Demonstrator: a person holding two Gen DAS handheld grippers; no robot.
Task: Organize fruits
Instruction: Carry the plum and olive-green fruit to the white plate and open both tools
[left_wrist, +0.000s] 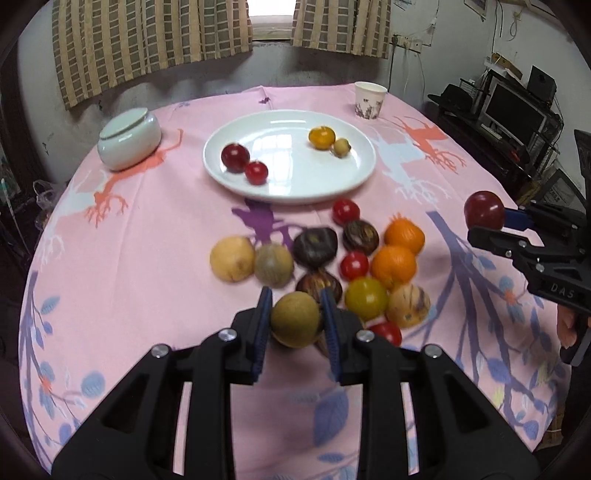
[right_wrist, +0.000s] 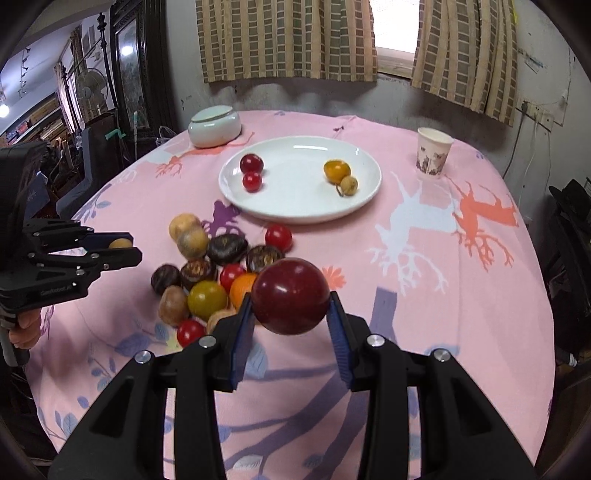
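Covering the table, the pink tablecloth (left_wrist: 147, 258) carries the white plate (left_wrist: 290, 158), my landmark; on it two red fruits (left_wrist: 243, 162) lie at its left side and an orange fruit with a small tan one (left_wrist: 328, 140) at its right. Just in front of the plate sits the loose fruit pile (left_wrist: 354, 262). Nearer me than the plate, above the cloth, my right gripper (right_wrist: 291, 308) clamps a dark red fruit (right_wrist: 290, 295), and my left gripper (left_wrist: 295, 317) pinches a small brown fruit (left_wrist: 295, 319).

Left gripper (left_wrist: 295, 319) and right gripper (right_wrist: 291, 314) both clamped, angled downward.
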